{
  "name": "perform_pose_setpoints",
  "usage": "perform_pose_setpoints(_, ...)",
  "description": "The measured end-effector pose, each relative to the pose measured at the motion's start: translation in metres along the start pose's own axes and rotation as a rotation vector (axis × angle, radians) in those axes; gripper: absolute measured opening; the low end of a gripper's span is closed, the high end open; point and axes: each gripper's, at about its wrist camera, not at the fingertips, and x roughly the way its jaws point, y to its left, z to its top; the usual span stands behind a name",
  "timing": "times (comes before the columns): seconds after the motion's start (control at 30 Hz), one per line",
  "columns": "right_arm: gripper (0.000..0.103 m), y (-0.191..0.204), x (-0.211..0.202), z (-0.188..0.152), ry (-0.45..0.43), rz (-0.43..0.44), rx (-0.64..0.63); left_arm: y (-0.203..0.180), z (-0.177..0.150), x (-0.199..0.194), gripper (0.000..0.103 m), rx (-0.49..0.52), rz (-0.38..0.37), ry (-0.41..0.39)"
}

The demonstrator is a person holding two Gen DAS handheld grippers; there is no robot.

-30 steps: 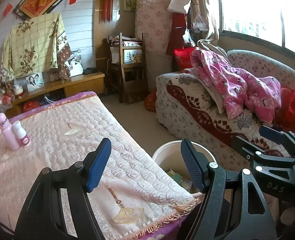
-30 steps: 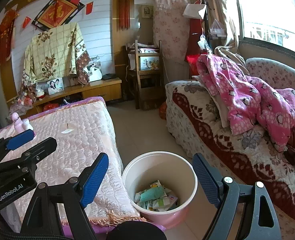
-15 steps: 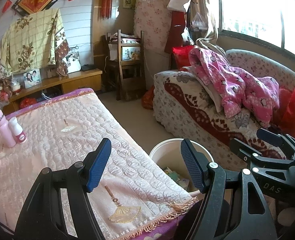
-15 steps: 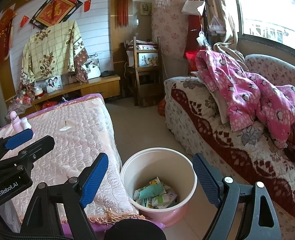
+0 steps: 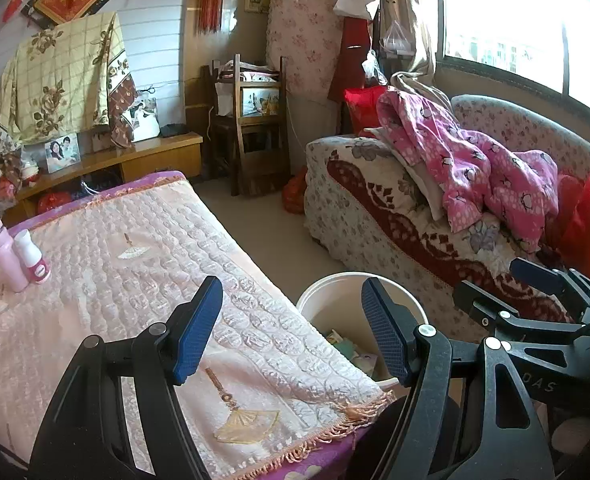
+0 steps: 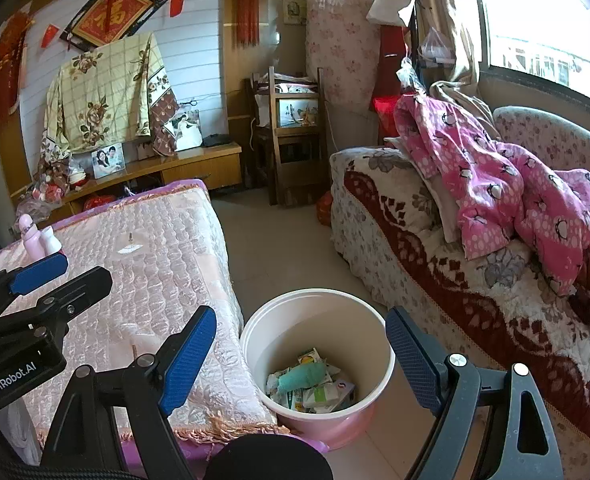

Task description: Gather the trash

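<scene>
Both claws hang spread and empty: the left claw [image 5: 291, 328] over the quilted pink cloth-covered counter [image 5: 95, 280], the right claw [image 6: 301, 354] above the round white plastic bin with a pink base [image 6: 319, 416]. Crumpled paper and wrapper trash [image 6: 311, 386] lies inside the bin, which stands on the floor just beside the counter's edge, probably for easy dropping.

Left hand-held gripper [image 5: 291, 330], right hand-held gripper [image 6: 301, 354]: jaws apart.

Both units same build: left gripper [image 5: 291, 328] and right gripper [image 6: 301, 354] have black skeletal frames, silver pivot screws, blue ribbed finger pads [image 5: 193, 330]; white "GenRobot.AI" lettering on left body.
</scene>
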Motion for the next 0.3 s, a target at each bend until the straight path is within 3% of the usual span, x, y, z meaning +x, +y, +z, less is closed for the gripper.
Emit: perform_pose_setpoints(0.3,0.085,0.0030,0.0050,-0.0012,0.015,0.006,-0.008,0.0088,-0.0030,0.0043,0.071,-0.027,-0.020,0.010)
